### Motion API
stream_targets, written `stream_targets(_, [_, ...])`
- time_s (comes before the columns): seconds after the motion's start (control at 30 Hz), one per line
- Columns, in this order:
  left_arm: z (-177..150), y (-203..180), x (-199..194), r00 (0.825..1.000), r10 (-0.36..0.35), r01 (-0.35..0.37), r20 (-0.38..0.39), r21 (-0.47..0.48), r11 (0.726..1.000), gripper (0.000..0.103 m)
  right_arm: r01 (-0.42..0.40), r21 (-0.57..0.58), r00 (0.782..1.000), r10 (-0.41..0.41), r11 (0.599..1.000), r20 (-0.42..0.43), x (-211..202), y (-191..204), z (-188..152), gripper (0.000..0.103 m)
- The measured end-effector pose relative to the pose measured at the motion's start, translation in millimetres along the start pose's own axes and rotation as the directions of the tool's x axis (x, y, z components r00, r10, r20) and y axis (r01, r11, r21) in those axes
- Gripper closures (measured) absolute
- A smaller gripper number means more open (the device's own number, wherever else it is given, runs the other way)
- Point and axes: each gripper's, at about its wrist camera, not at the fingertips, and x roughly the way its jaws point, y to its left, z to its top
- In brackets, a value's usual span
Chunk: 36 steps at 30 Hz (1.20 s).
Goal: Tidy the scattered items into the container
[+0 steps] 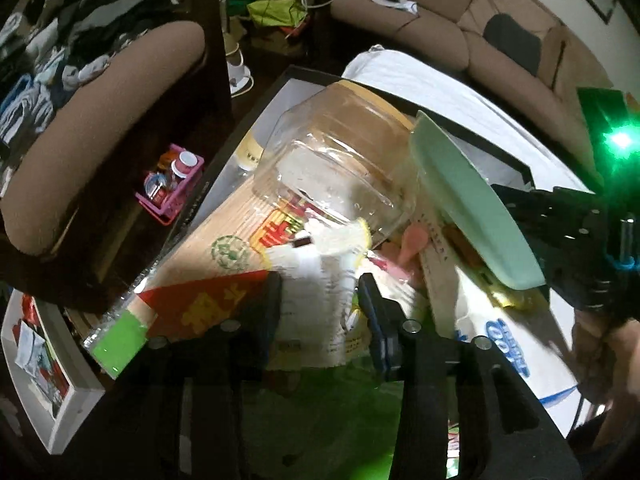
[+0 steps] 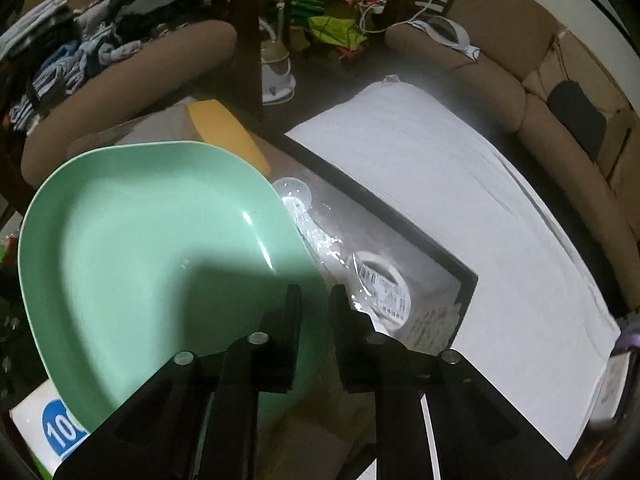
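Note:
A black-rimmed box (image 1: pixel 492 148) holds a clear plastic jar (image 1: pixel 340 168) lying on its side, a cardboard pack, a red packet (image 1: pixel 200 304) and a tissue pack (image 1: pixel 500 332). My left gripper (image 1: pixel 320 284) is open just above a white printed packet (image 1: pixel 308 312), and the pads do not press on it. A mint green plate (image 2: pixel 140 248) leans on edge inside the box (image 2: pixel 400 220). My right gripper (image 2: pixel 316 296) stands open at the plate's near rim, which lies in the gap between its fingers. A wrapped tape roll (image 2: pixel 384 284) and a clear spoon (image 2: pixel 296 194) lie beside the plate.
A white folded sheet (image 2: pixel 460 200) lies right of the box. Brown sofas (image 1: pixel 100 128) surround it, one piled with clothes. A pink basket (image 1: pixel 172 180) stands on the floor at the left, with a white tray (image 1: pixel 76 392) nearer. A person's hand (image 1: pixel 600 344) is at the right.

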Motion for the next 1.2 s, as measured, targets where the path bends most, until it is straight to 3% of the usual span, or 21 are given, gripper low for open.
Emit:
stream_targets(0.03, [0.1, 0.4, -6.0, 1.000, 0.011, -0.012, -0.012, -0.017, 1.000, 0.047, -0.005, -0.025, 1.000, 0.005, 1.000, -0.024, -2.9, -0.8, 0.3, 0.073])
stream_targets(0.1, [-0.4, 0.9, -34.7, 0.998, 0.060, -0.059, 0.019, -0.038, 0.998, 0.017, -0.014, -0.038, 0.999, 0.012, 0.999, -0.041, -19.3, -6.1, -2.8, 0.061])
stream_targets(0.17, [0.2, 0.0, -70.7, 0.990, 0.111, -0.106, 0.086, -0.057, 0.993, 0.000, -0.045, -0.021, 0.999, 0.045, 0.999, 0.016, -56.3, -15.3, -9.4, 0.034])
stream_targets(0.23, [-1.2, 1.3, -105.0, 0.980, 0.151, -0.138, 0.133, -0.100, 0.985, 0.000, -0.101, -0.029, 0.992, 0.103, 0.994, 0.072, -90.9, -19.9, -15.8, 0.014])
stream_targets(0.3, [-4.9, 1.6, -136.7, 0.976, 0.163, -0.146, 0.142, -0.125, 0.981, 0.000, -0.146, -0.060, 0.983, 0.152, 0.987, 0.105, -128.1, -20.2, -25.8, 0.012])
stream_targets(0.5, [-28.7, -8.4, -207.8, 0.961, 0.215, -0.192, 0.177, -0.139, 0.972, 0.000, -0.131, -0.111, 0.974, 0.149, 0.985, 0.168, -215.5, -17.3, -68.1, 0.010])
stream_targets(0.67, [-63.8, -24.5, -233.8, 0.971, 0.181, -0.164, 0.157, -0.117, 0.980, 0.000, -0.155, -0.110, 0.965, 0.174, 0.982, 0.197, -270.3, -21.6, -108.8, 0.010])
stream_targets(0.8, [-96.4, -52.7, -252.3, 0.966, 0.203, -0.198, 0.162, -0.044, 0.979, 0.000, -0.131, -0.134, 0.965, 0.158, 0.982, 0.210, -305.2, -25.1, -143.5, 0.010])
stream_targets(0.9, [-118.8, -70.6, -264.8, 0.969, 0.176, -0.177, 0.172, -0.010, 0.984, 0.000, -0.113, -0.136, 0.962, 0.142, 0.984, 0.233, -327.5, -31.2, -170.0, 0.010])
stream_targets(1.2, [-170.6, -114.8, -307.5, 0.947, 0.231, -0.227, 0.224, -0.045, 0.973, 0.000, -0.122, -0.088, 0.943, 0.143, 0.989, 0.301, -382.3, -53.1, -246.7, 0.009])
